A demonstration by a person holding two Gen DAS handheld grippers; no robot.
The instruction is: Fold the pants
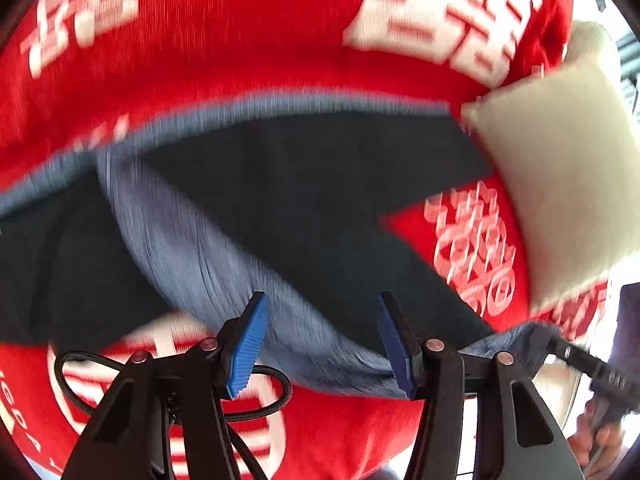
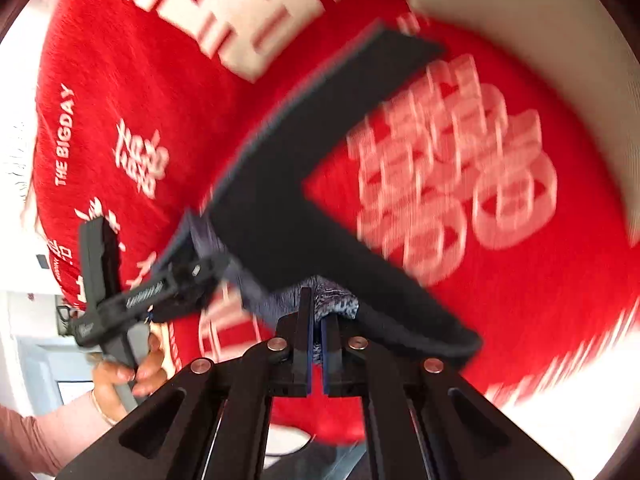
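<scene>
Blanket [image 2: 168, 92]: red with white print, lying under the pants and showing on every side of them.
Pillow [image 1: 560, 184]: cream, resting on the blanket beyond the pants' far right edge.
Pants [image 1: 304, 200]: dark with a grey lining, sagging over the blanket, with bare red blanket showing beside both legs.
Right gripper [image 2: 316, 344]: jaws pressing together on a grey bunch of the pants' edge.
Left gripper [image 1: 320, 340]: jaws standing apart, grey pants fabric lying between them; whether the pads are pressing it, cannot tell.
Hand [image 2: 128, 372]: holding the left gripper's handle, left of the pants.
</scene>
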